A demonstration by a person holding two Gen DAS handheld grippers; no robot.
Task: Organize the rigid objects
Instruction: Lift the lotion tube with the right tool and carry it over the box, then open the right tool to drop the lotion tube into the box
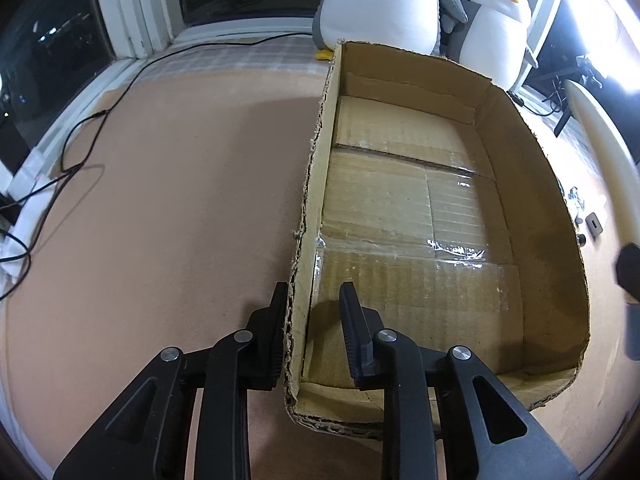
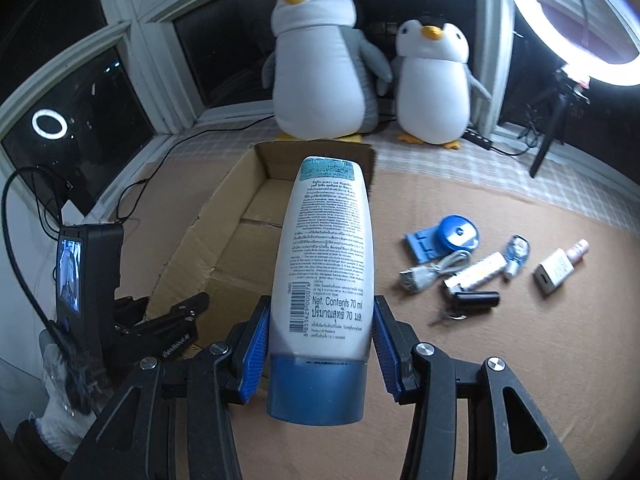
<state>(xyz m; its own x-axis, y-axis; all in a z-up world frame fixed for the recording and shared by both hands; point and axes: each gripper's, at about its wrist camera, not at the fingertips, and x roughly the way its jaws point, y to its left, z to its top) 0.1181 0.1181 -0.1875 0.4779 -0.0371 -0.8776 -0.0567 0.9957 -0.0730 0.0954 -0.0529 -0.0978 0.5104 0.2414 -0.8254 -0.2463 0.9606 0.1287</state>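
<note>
Left gripper (image 1: 316,308): black jaws straddle the near left wall of the cardboard box (image 1: 532,184), one outside it, one inside; the outer one lies against the torn cardboard, the inner one shows a gap, and the log counts the grip as closed on the wall.

Cardboard box: open-topped and empty, standing on the tan surface (image 1: 160,184) with its far end toward the windowed back edge; taped seams cross its floor.

Cable (image 1: 100,116): a black lead trails along the surface's left edge.

Right gripper (image 2: 320,324): blue-padded jaws clamp a white bottle (image 2: 326,248) by its lower body, just above the blue cap (image 2: 316,388); the cap points back toward the camera, the bottle's far end toward the box.

White bottle: held in the air, clear of the surface, in front of the box's open top as the right wrist camera sees it.

Small items (image 2: 480,268): a loose cluster on the surface right of the box, well apart from the jaws, with a blue round-headed gadget (image 2: 448,240), a coiled white cable (image 2: 432,272), a black cylinder (image 2: 478,300) and a small white block (image 2: 554,272).

Plush penguins (image 2: 324,68): two stand at the back edge, beyond the box.

Ring light (image 2: 568,48): glowing at the back right corner.
</note>
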